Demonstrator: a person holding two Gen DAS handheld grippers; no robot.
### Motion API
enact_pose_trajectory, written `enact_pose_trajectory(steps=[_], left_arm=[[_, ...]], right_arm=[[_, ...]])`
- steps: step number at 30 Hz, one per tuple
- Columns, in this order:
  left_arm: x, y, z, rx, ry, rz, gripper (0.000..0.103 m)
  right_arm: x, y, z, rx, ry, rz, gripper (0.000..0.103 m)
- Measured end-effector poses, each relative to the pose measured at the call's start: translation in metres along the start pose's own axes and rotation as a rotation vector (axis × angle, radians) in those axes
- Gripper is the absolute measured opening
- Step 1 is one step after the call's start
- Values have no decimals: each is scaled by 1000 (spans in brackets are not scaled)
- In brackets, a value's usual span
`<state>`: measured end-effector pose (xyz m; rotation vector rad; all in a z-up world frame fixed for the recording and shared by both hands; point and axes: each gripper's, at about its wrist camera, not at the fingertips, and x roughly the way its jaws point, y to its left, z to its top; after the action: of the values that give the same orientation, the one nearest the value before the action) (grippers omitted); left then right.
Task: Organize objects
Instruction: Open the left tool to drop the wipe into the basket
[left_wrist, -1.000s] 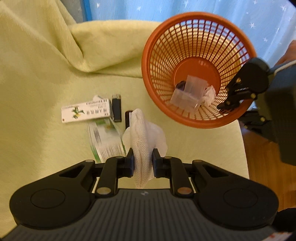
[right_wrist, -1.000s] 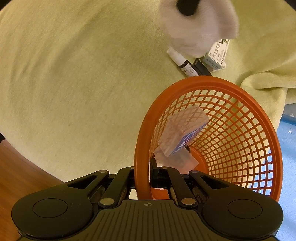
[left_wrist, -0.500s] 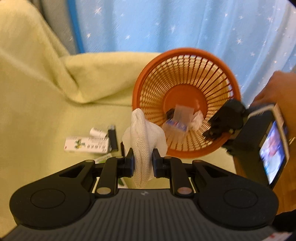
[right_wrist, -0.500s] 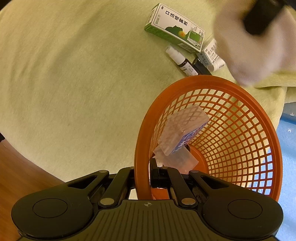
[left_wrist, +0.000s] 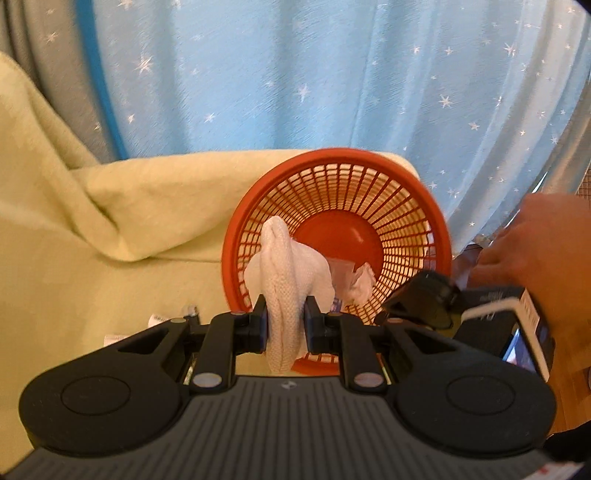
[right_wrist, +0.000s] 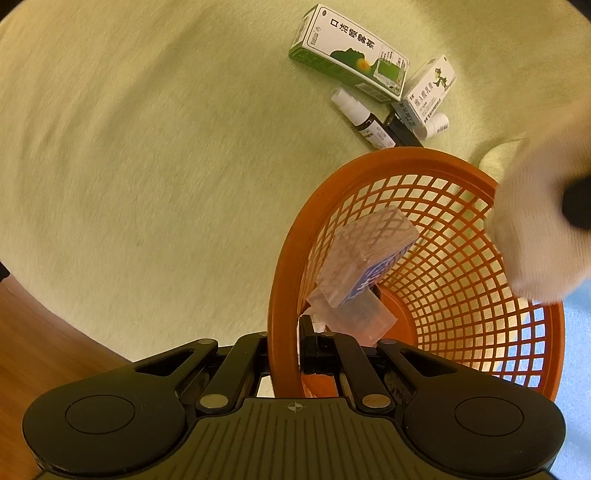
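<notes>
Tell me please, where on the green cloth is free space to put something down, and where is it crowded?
Free: the wide bare cloth left of the orange basket and below the green box. Crowded: the cluster above the basket rim, where that box, the white box and the small bottles lie close together.

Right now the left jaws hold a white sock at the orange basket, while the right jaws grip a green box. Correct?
Not quite. The right gripper grips the orange basket rim, as the right wrist view shows; the green box lies on the cloth. The left gripper does hold the white sock.
</notes>
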<state>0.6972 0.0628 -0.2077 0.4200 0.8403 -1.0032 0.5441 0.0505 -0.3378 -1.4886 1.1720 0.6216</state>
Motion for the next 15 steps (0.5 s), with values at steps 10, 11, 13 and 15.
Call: enact_pose_trajectory(steps=[10, 11, 13, 15], left_arm=[[17, -6, 17, 12, -11, -44, 15], [18, -6, 17, 15, -12, -45, 15], [21, -6, 20, 18, -14, -50, 15], [22, -6, 23, 20, -19, -54, 15]], right_arm=[[-1, 0, -1, 2, -1, 0, 0], [-2, -1, -1, 1, -2, 0, 0], [-2, -1, -1, 1, -2, 0, 0], [-3, -2, -1, 2, -3, 1, 0]])
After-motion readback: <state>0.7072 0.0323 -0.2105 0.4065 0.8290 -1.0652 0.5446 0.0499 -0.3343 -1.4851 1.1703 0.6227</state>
